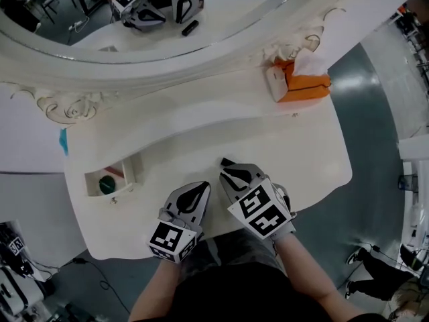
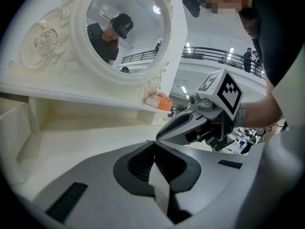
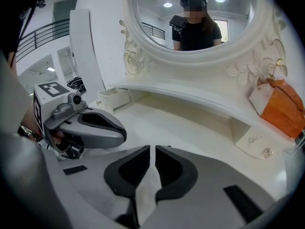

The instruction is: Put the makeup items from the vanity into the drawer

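White vanity [image 1: 201, 136] from above. 2 grippers hover at its front edge: left gripper [image 1: 203, 188] and right gripper [image 1: 226, 163], both pinched closed, empty. The open drawer [image 1: 129, 170], far left, holds a green makeup item [image 1: 106, 184]. Reaching in with closed jaws could knock it aside

Mirror [image 1: 100, 19] at back, over shelf [image 1: 201, 106]. Tissue box [image 1: 301, 82] on shelf, right end. Drawer [image 1: 131, 169] at left of tabletop [image 1: 288, 159], small round item [image 1: 106, 185] in it. Left gripper [image 1: 200, 186] and right gripper [image 1: 226, 164] side by side at front edge.

Left gripper [image 1: 203, 187], right gripper [image 1: 226, 164] — jaws together
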`<state>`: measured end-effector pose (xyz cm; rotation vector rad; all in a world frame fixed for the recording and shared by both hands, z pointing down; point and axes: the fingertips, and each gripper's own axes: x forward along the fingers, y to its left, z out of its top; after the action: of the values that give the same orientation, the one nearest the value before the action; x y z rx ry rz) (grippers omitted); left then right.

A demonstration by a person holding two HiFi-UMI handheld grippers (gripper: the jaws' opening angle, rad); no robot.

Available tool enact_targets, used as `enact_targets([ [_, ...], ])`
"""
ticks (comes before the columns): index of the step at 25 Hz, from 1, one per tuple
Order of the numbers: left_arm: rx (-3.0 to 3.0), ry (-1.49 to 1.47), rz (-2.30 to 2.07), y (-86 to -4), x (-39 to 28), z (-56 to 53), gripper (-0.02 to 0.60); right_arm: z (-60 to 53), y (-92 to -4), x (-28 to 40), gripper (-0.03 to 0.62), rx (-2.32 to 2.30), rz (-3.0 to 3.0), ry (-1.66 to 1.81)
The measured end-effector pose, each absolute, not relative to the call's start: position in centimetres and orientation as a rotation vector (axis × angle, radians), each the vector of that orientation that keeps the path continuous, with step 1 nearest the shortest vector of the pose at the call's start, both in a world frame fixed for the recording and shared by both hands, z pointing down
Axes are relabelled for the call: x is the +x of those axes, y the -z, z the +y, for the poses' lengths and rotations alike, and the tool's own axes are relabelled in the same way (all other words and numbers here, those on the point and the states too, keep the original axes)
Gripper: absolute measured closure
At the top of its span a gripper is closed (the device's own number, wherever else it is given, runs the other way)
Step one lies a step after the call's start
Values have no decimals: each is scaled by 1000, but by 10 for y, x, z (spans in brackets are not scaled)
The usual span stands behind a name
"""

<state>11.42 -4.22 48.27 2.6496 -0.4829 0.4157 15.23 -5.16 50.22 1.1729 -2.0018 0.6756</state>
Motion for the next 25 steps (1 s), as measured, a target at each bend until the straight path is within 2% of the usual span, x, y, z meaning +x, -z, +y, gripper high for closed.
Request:
enact_targets([
  [9,2652,-422,-468,-485,132,-43,568,-53,-510,170,558,1171,-1975,-672],
  [13,2654,-427,-476,-484,133,-45,568,-53,-517,173,480,1139,-1955,-689],
  [25,2670,-442,-479,-483,133,-46,568,-56,-529,184,476,1146,-1905,-692],
])
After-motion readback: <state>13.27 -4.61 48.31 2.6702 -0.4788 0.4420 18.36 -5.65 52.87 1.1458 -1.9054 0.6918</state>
